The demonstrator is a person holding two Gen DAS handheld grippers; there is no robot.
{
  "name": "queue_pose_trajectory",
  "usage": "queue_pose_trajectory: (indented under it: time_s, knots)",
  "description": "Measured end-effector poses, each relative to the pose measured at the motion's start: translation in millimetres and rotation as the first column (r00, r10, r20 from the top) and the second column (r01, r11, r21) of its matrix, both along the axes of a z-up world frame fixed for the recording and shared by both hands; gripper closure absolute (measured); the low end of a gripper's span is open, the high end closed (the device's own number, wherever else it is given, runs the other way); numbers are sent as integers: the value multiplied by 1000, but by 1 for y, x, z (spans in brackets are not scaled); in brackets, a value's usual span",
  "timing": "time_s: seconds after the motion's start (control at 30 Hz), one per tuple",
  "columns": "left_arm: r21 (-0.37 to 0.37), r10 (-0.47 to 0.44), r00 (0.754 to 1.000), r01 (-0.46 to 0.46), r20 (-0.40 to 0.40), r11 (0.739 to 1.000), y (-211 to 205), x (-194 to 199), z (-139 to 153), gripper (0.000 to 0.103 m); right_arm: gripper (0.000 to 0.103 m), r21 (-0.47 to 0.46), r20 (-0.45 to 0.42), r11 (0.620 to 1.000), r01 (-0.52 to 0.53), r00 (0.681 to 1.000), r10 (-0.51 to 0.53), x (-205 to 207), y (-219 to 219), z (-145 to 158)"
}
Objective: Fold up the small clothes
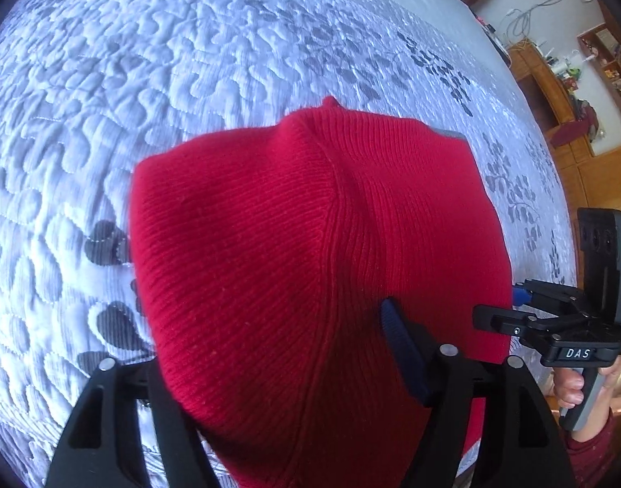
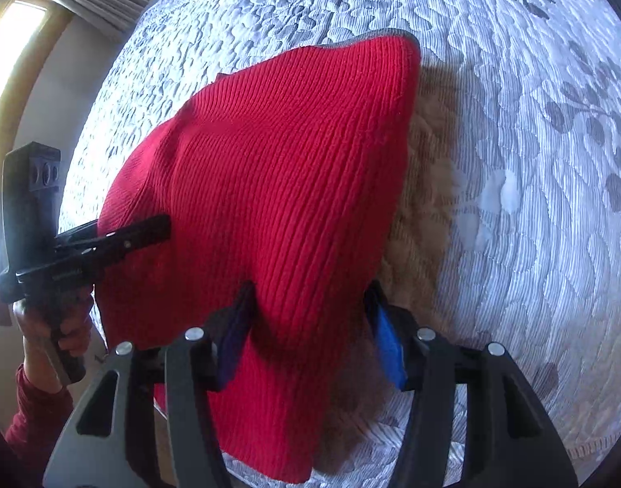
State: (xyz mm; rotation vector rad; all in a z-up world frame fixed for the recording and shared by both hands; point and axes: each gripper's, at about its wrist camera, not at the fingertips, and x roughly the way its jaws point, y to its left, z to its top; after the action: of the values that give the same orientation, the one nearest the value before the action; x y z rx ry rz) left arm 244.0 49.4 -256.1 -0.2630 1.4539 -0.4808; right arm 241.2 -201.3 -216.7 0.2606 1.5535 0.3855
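A red ribbed knit garment [image 1: 310,244] [image 2: 269,171] with a thin grey far edge lies bunched over the quilted bed and casts a shadow on it. My left gripper [image 1: 269,325] straddles its near end. The cloth covers the left finger, and the dark blue right pad [image 1: 399,345] stands beside the cloth with its face bare. My right gripper [image 2: 310,293] straddles the other end: the left pad [image 2: 237,333] dents the knit, while the bright blue right pad [image 2: 387,345] shows its face free. Both stand open around the cloth. Each gripper also appears in the other's view [image 1: 513,313] [image 2: 139,236].
A white quilt with a grey leaf pattern [image 1: 188,81] [image 2: 513,203] stretches all around the garment. Wooden shelves [image 1: 574,93] stand beyond the bed's far right edge. A curtained window [image 2: 13,61] is at the left. A person's hands in red sleeves [image 1: 574,390] [image 2: 66,333] hold the handles.
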Motion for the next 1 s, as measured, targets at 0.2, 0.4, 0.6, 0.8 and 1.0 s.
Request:
queue_pose_trajectory:
  time_s: [0.2,0.4,0.6,0.8,1.0]
  knots:
    - [33,-4,1000,3,19,999,-9,1,0,27,53,20,0,1000,2,1000,-2,0,1,-1]
    - [10,27,999,-28,41,1000,-6,-4,14,69,68,34,35,999,-6,999,4,-8,-2,11]
    - [-5,42,997,-42,66,999,-5,-12,28,77,72,80,27,997,10,1000,-12,-12,-9,26]
    - [-65,39,997,-34,72,997,-18,-26,48,80,73,82,55,997,3,998,-8,-25,-25,50]
    - [-129,10,996,2,93,992,-57,-35,74,81,74,62,89,998,13,996,-18,-45,-61,82]
